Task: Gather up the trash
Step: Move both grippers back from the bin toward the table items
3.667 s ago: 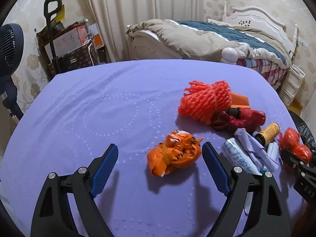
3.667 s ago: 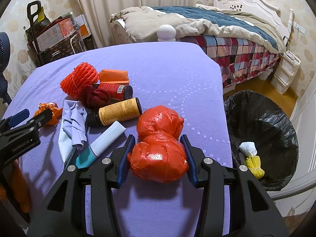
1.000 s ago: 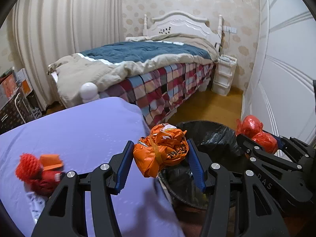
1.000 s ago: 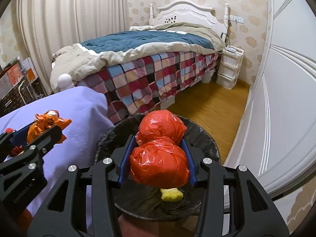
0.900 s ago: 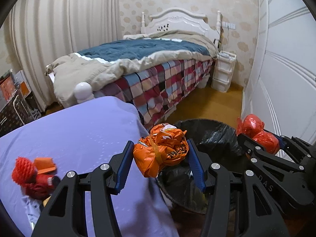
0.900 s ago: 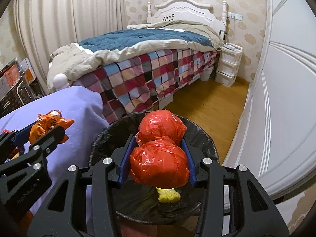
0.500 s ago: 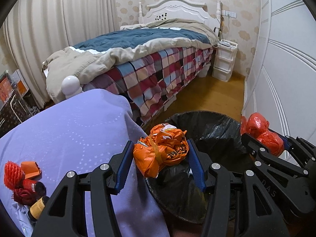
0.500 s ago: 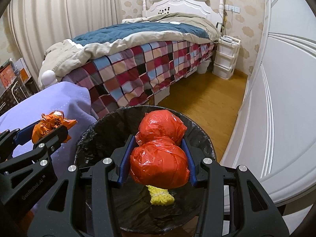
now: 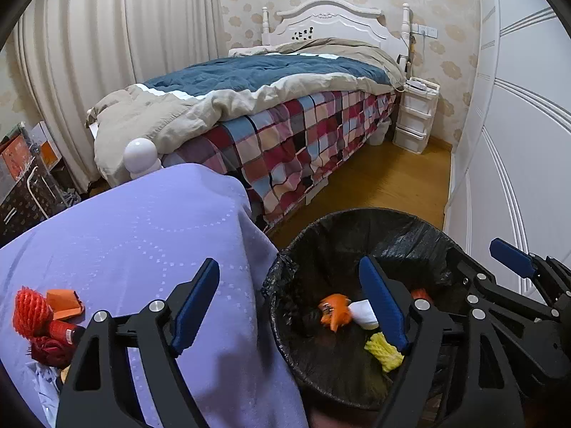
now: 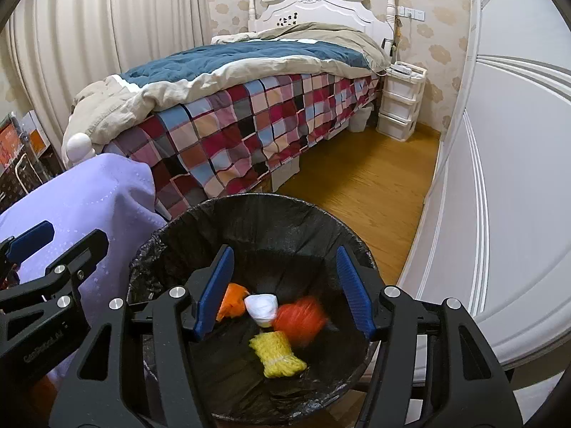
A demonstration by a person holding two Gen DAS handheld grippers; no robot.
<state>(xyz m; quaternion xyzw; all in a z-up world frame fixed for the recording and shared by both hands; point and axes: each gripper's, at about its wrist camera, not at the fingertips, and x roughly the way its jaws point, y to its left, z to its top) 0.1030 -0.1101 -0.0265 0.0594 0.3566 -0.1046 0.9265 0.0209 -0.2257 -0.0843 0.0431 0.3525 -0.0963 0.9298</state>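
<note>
A black-lined trash bin (image 9: pixel 357 221) (image 10: pixel 249 207) stands on the floor beside the purple-covered table (image 9: pixel 142 235). My left gripper (image 9: pixel 289 306) is open and empty, straddling the table edge and the bin. My right gripper (image 10: pixel 283 292) is open and empty above the bin. In the bin lie an orange wrapper (image 9: pixel 333 312) (image 10: pixel 232 299), a red bag (image 10: pixel 299 319) blurred by motion, a white wad (image 10: pixel 262 305) and yellow netting (image 10: pixel 278 355). Red netting (image 9: pixel 30 312), an orange piece (image 9: pixel 64 303) and a red can (image 9: pixel 64 331) remain on the table.
A bed with a plaid cover (image 9: pixel 303 135) stands behind the table and bin. White wardrobe doors (image 9: pixel 517 142) close off the right. A white drawer unit (image 9: pixel 415 114) sits by the headboard. Wooden floor (image 10: pixel 364 185) lies between bed and wardrobe.
Both grippers have opened over the bin. The orange wrapper has dropped from the left one and the red bag from the right one into the bin.
</note>
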